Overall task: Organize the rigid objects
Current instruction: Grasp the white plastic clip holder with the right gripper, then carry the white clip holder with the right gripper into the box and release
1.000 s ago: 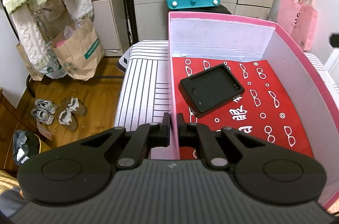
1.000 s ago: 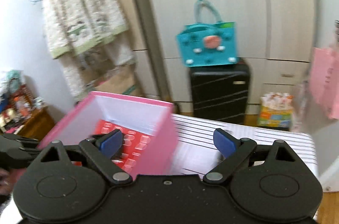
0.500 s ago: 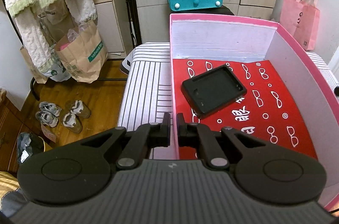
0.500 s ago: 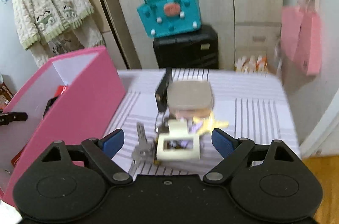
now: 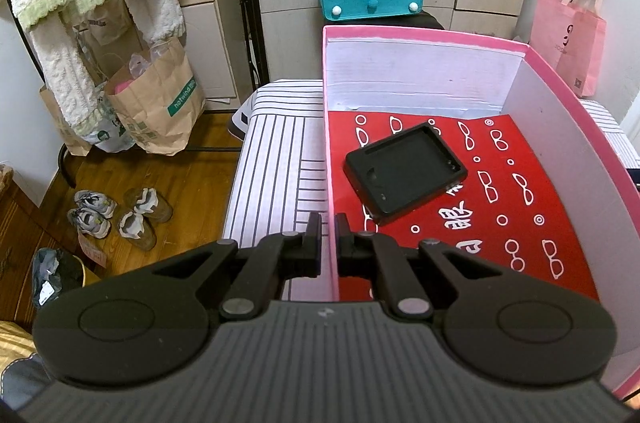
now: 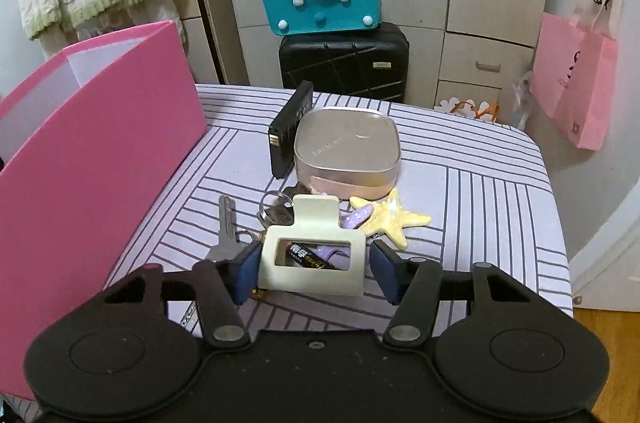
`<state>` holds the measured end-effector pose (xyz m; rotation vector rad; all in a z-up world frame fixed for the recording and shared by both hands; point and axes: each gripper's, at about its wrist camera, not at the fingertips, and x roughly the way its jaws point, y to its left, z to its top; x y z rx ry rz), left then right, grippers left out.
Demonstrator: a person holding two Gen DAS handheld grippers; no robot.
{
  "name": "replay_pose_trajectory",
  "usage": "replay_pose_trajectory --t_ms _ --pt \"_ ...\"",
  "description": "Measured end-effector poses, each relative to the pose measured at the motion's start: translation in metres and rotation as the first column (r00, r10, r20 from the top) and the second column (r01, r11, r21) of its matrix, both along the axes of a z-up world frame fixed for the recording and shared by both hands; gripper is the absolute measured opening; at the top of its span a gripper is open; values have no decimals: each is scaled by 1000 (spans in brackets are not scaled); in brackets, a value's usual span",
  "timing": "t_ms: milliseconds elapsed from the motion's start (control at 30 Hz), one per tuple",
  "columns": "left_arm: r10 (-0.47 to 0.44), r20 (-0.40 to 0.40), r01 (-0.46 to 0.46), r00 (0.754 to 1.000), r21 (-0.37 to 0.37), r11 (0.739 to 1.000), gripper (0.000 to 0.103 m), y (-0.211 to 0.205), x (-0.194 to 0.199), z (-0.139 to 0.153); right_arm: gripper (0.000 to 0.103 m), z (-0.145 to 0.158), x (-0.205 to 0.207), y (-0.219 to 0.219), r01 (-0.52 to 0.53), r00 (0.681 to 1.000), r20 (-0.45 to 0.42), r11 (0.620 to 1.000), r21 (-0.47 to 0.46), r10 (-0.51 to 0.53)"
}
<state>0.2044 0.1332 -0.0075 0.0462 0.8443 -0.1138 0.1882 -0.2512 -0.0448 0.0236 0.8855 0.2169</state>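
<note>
Step in hand: you are picking the next loose item off the striped table (image 6: 460, 183) for the pink box (image 5: 568, 95); this looks like an early stage, with most items not yet boxed.
Left gripper (image 5: 328, 243): your jaws are clamped on the box's near-left wall, one finger inside and one outside, steadying it.
Right gripper (image 6: 312, 265): your jaws are closing around the cream hair claw (image 6: 314, 255); the left pad looks to be at its edge, the right pad is just clear of it, so there is no firm grip yet.
Hair claw, position: it sits at the near end of the pile, on top of a battery (image 6: 306, 256) and a purple piece that show through its window.
Box contents: one black case (image 5: 406, 173), lying flat on the red patterned liner (image 5: 520, 207).
Still on table: keys (image 6: 228, 227), yellow starfish (image 6: 394, 219), a silver-lidded square tin (image 6: 346, 151), and a black slab (image 6: 290, 129) leaning on the tin.
Next move calls for: finish the squeeze squarely across the claw's sides, then lift straight up.
Risk: I judge the battery or key ring could be dragged along.
</note>
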Motion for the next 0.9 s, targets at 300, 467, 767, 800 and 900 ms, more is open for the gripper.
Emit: replay_pose_trajectory --t_ms 300,467,767,800,900 --pt "-1 1 1 1000 -2 1000 6 1 0 0 60 13 -5 0 38 999 6 999 3 -38" --pt "1 9 0 1000 -10 1000 6 1 -1 0 59 25 -13 4 29 999 20 999 15 -30" --pt "-6 17 6 1000 -24 1000 6 1 -2 0 60 50 -26 11 4 999 42 997 79 -8" --pt "-6 19 7 1000 -26 1000 6 1 -2 0 60 55 -27 13 0 999 48 996 89 -4" --pt "-8 25 9 1000 -31 999 6 1 -2 0 60 73 -30 21 -38 997 74 991 126 29"
